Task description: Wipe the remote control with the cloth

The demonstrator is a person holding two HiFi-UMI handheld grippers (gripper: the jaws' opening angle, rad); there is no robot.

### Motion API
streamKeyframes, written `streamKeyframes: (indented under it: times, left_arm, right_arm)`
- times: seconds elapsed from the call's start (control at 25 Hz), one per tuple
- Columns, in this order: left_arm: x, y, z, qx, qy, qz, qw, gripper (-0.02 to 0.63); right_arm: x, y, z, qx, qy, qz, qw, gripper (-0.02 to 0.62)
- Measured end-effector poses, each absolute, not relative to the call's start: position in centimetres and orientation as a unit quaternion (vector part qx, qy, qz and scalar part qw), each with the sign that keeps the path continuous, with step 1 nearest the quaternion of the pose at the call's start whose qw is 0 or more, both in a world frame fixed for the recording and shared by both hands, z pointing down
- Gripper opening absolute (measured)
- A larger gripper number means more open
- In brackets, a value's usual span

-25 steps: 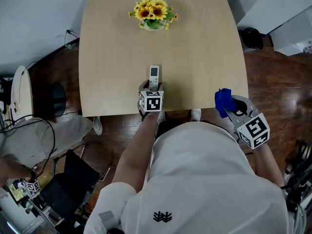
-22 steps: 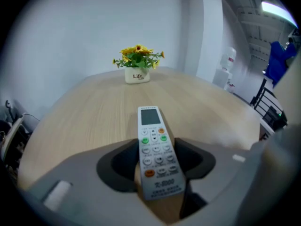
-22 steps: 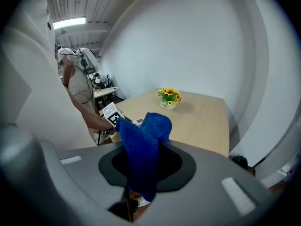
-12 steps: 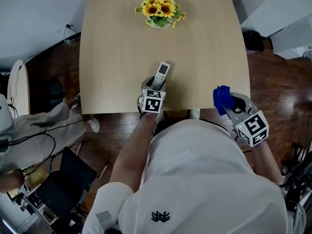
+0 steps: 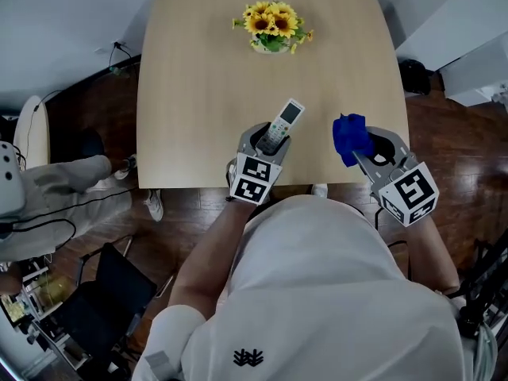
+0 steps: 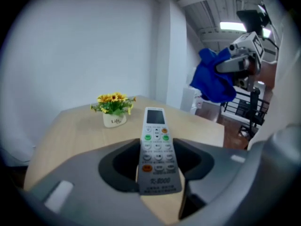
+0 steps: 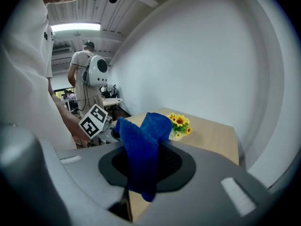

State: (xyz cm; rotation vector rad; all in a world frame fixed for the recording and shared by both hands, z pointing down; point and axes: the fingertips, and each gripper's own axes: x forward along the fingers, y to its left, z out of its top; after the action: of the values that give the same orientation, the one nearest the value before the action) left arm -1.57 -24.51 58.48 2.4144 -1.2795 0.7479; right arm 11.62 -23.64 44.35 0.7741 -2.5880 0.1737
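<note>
Left gripper (image 5: 270,144) first: what is in it?

My left jaws are closed on the lower end of the white remote control (image 5: 285,122). Its button face is up, with the little screen at the far end. It points away from me and a bit to the right, over the near part of the wooden table (image 5: 198,94).

Is it resting on the table?

That I cannot tell. The left gripper view shows tabletop beyond it and below it, no more.

And your right gripper (image 5: 359,155)?

Its jaws are clamped on the blue cloth (image 5: 348,136). The cloth is bunched: part of it stands up beyond the jaws and part hangs down between them.

Do cloth and remote touch?

No, they are apart. The cloth is to the right of the remote, and both are over the table's near edge.

Anything else on the table?

A small white pot of sunflowers (image 5: 272,24) stands at the far side, well apart from both grippers. At my end, the left marker cube (image 5: 257,178) and the right marker cube (image 5: 408,192) sit just past the table's edge.
</note>
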Motion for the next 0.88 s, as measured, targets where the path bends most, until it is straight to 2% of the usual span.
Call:
streamKeyframes:
  times: [0.32, 0.52, 0.88]
  left_arm:
    - [1.2, -23.8, 52.5, 0.886, -0.375, 0.257, 0.094, 0.236]
    - [1.5, -23.2, 50.4, 0.899, -0.348, 0.259, 0.062, 0.236]
    - [-0.9, -21.9, 49.7, 0.906, -0.34, 0.245, 0.054, 0.236]
  right_arm:
    - [0.9, -22.6, 39.1, 0.189, -0.97, 0.015, 0.149, 0.078]
    - [-4.3, -19.7, 40.0, 0.136, -0.977, 0.038, 0.16, 0.078]
    - [-2.6, -22.7, 41.5, 0.201, -0.963, 0.012, 0.18, 0.078]
